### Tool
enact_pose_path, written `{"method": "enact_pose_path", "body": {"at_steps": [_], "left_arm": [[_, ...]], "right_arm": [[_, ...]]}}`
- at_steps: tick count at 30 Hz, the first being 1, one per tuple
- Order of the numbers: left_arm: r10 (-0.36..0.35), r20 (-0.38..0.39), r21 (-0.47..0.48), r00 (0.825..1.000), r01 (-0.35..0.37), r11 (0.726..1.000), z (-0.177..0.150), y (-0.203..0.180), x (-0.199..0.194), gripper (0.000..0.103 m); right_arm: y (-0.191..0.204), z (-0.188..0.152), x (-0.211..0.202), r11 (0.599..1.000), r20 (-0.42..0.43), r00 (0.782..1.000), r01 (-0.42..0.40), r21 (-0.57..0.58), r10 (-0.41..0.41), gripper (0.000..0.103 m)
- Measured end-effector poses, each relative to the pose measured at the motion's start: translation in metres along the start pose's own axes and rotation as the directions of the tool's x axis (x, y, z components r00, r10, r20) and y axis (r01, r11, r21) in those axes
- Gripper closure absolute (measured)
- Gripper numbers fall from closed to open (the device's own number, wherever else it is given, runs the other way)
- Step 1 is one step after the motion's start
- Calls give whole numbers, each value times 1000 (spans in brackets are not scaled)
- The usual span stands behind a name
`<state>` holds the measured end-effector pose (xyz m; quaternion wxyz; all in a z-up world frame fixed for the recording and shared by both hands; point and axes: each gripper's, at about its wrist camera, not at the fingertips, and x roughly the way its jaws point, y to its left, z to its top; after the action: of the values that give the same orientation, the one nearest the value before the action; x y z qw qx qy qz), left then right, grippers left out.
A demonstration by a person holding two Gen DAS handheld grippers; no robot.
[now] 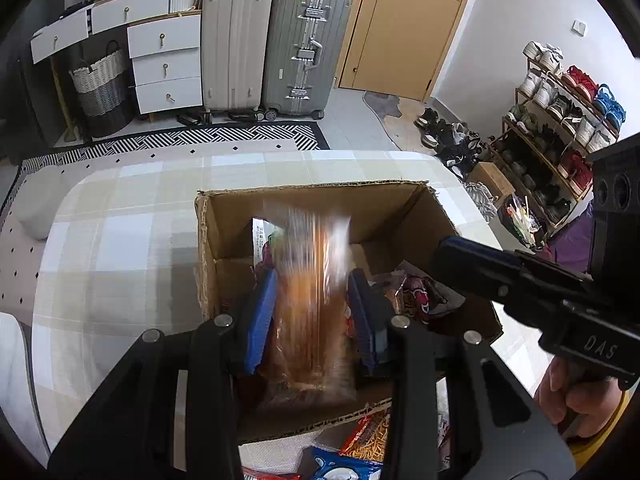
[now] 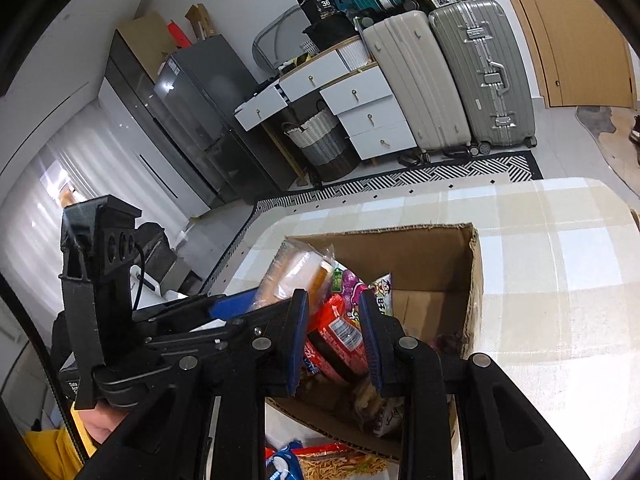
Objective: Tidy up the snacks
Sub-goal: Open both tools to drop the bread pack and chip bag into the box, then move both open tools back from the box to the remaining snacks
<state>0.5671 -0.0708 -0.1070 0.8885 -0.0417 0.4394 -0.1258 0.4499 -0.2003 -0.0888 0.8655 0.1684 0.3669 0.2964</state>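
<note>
Home interior: suitcases (image 1: 272,40) by a door (image 1: 404,24), loaded shoe rack (image 1: 560,120), white drawers (image 1: 166,64), patterned rug (image 1: 200,138).

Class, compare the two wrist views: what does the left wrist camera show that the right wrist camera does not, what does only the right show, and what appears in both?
Only the left wrist view: the shoe rack along the wall.

Only the right wrist view: the dark fridge, and a red snack packet between the right tool pads.

Both: the cardboard box on the checked table, two suitcases, and the clear orange packet in the left tool.
</note>
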Motion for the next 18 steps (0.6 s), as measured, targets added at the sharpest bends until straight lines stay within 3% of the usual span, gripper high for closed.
{"method": "enact_pose_path", "body": {"at_steps": [1, 5, 10, 12, 16, 18], "left_arm": [[12, 3, 4, 1000, -12, 1000, 1, -1, 3, 68], [61, 25, 13, 998, -62, 998, -9, -4, -17, 37], [96, 83, 6, 992, -97, 995, -26, -22, -66, 32], [111, 112, 1, 988, -111, 994, -33, -24, -91, 24], [116, 166, 7, 979, -118, 993, -49, -34, -137, 24], [122, 191, 10, 974, -126, 992, -58, -41, -158, 22]], "right_arm": [[0, -1, -1, 1000, -4, 1000, 3, -1, -3, 76], [2, -3, -10, 1000, 1, 1000, 25, 3, -25, 76], [18, -9, -47, 999, 41, 998, 40, -7, -39, 76], [24, -13, -58, 999, 52, 998, 43, -10, -42, 73], [46, -24, -95, 999, 101, 994, 43, -30, -40, 58], [59, -33, -116, 998, 135, 990, 46, -44, -40, 55]]}}
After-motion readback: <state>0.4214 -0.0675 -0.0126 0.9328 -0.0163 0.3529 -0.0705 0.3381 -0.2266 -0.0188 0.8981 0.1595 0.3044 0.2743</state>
